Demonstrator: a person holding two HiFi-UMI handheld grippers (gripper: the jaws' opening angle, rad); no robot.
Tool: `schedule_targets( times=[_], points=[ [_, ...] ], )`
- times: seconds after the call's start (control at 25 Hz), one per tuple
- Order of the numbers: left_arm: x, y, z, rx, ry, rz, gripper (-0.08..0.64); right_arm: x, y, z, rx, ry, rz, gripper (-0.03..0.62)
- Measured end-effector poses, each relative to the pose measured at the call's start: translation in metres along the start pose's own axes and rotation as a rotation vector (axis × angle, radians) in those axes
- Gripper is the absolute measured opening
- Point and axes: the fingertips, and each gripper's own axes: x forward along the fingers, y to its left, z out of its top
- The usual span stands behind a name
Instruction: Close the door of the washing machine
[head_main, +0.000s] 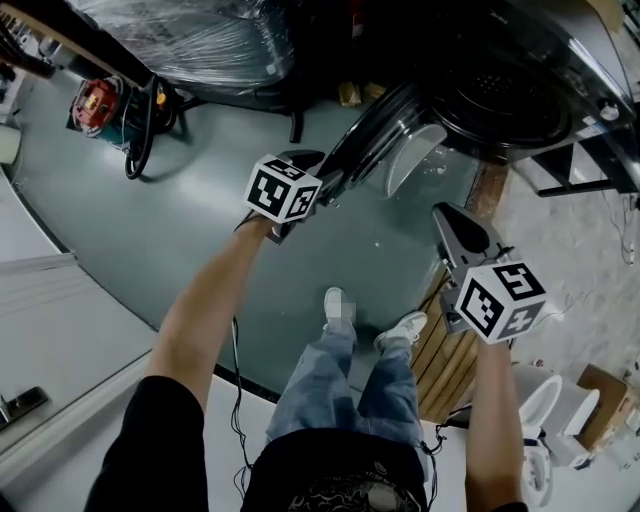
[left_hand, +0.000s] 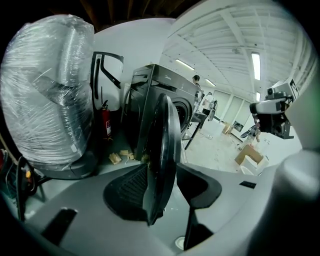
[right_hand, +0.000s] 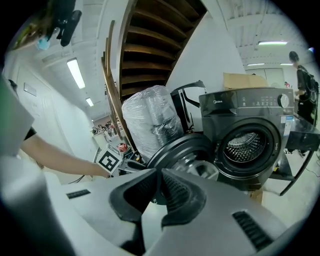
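Note:
The dark washing machine (right_hand: 250, 107) stands with its drum (right_hand: 244, 146) exposed. Its round door (right_hand: 182, 150) hangs swung out to the left, seen edge-on as the door (left_hand: 162, 145) in the left gripper view. My left gripper (left_hand: 162, 170) is open around that door's rim. The rim lies against the left pad (left_hand: 125, 192), and a thin gap shows beside the right pad (left_hand: 200, 185). In the head view the left gripper (head_main: 330, 182) meets the door (head_main: 375, 140) at its outer edge. My right gripper (head_main: 447, 218) hovers in front of the machine, apart from the door. The right gripper (right_hand: 159, 173) is shut on nothing.
A big plastic-wrapped bundle (left_hand: 45, 95) stands left of the machine, with a fire extinguisher (left_hand: 106, 122) behind it. A red machine with hoses (head_main: 97, 103) sits at the far left. A wooden pallet (head_main: 445, 360) lies under the machine's front, and a cardboard box (left_hand: 248, 152) lies to the right.

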Motion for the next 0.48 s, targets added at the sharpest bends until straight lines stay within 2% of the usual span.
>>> schedule_targets(
  times=[0.12, 0.48],
  points=[
    [0.002, -0.002, -0.001, 0.026, 0.003, 0.005, 0.155, -0.001, -0.004, -0.008, 0.016, 0.002, -0.007, 0.024],
    [0.009, -0.015, -0.004, 0.047, 0.043, 0.044, 0.133, -0.010, -0.025, -0.020, 0.075, -0.021, -0.033, 0.023]
  ],
)
